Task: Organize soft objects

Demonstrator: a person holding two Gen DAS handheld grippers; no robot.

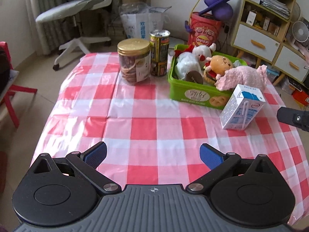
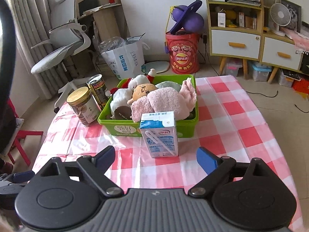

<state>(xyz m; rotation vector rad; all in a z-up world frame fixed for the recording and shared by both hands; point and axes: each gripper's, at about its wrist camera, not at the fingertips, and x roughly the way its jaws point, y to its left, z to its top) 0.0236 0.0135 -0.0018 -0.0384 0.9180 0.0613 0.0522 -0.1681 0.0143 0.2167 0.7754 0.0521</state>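
Observation:
A green plastic bin [image 1: 190,94] [image 2: 185,129] stands on the checked tablecloth, packed with plush toys. A pink plush pig [image 1: 244,76] [image 2: 164,101] lies on top, draped over the bin's near rim. Under it sit a tan-faced doll [image 1: 220,62] [image 2: 143,90] and white plush toys [image 1: 201,51] [image 2: 120,97]. My left gripper [image 1: 152,155] hangs open over bare cloth, well short of the bin, nothing between its fingers. My right gripper [image 2: 155,159] is open too, empty, just in front of a milk carton [image 2: 159,134] [image 1: 241,107].
A cookie jar with a gold lid [image 1: 134,62] [image 2: 83,106] and a tall tin can [image 1: 159,52] [image 2: 97,90] stand left of the bin. An office chair [image 1: 77,9], a red snack bucket [image 2: 182,52] and shelving [image 2: 241,19] lie beyond the table.

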